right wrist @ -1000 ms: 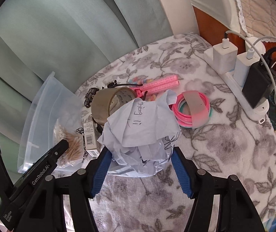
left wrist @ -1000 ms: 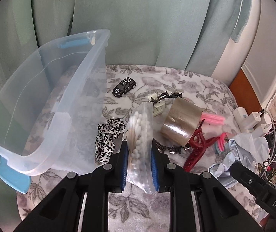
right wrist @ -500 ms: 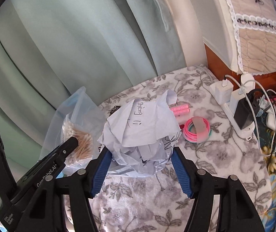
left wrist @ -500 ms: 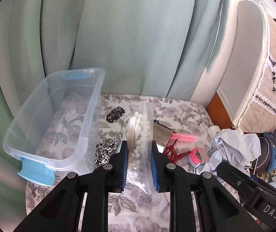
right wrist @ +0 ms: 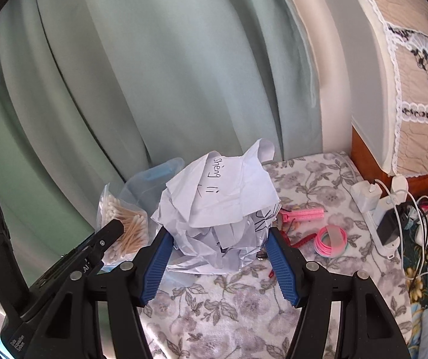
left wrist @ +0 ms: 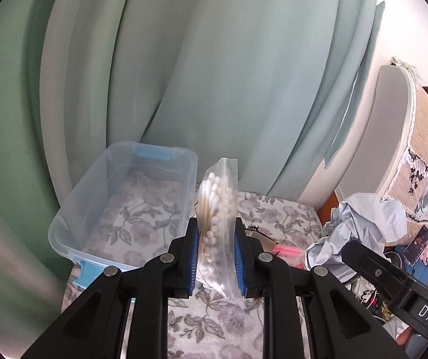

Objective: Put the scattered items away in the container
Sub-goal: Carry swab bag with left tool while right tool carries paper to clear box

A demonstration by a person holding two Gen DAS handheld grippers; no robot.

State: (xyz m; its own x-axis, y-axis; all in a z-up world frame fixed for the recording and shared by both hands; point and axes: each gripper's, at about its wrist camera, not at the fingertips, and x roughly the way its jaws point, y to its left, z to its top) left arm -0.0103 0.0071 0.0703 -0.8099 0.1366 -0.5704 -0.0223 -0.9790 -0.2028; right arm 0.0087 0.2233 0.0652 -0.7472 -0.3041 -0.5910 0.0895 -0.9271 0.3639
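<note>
Left gripper (left wrist: 215,257): clamped on a clear zip-seal plastic bag of white-tipped cotton swabs (left wrist: 217,224), which is held upright between the blue pads, well above the floral cloth (left wrist: 214,326).
Right gripper (right wrist: 219,257): closed about a crumpled ball of white paper with handwriting (right wrist: 218,209); the wad is pressed from both sides and carried off the cloth.
Container: a clear plastic tub with blue latches (left wrist: 64,227) is seen standing on the cloth to the left of the bag; nothing is seen inside it, only the cloth pattern through its floor.
Left behind: a pink ridged hair roller (right wrist: 305,214) and a stack of pink ring bands (right wrist: 332,239) are seen lying on the cloth near a white power strip (right wrist: 384,224).
Risk: the slick bag may be lost from the narrow pinch if it is swung; the springy paper may be shed if the tub rim is struck.
Change from a second ago: both loads are seen higher, the cloth and tub lie farther below, and more curtain is shown.
</note>
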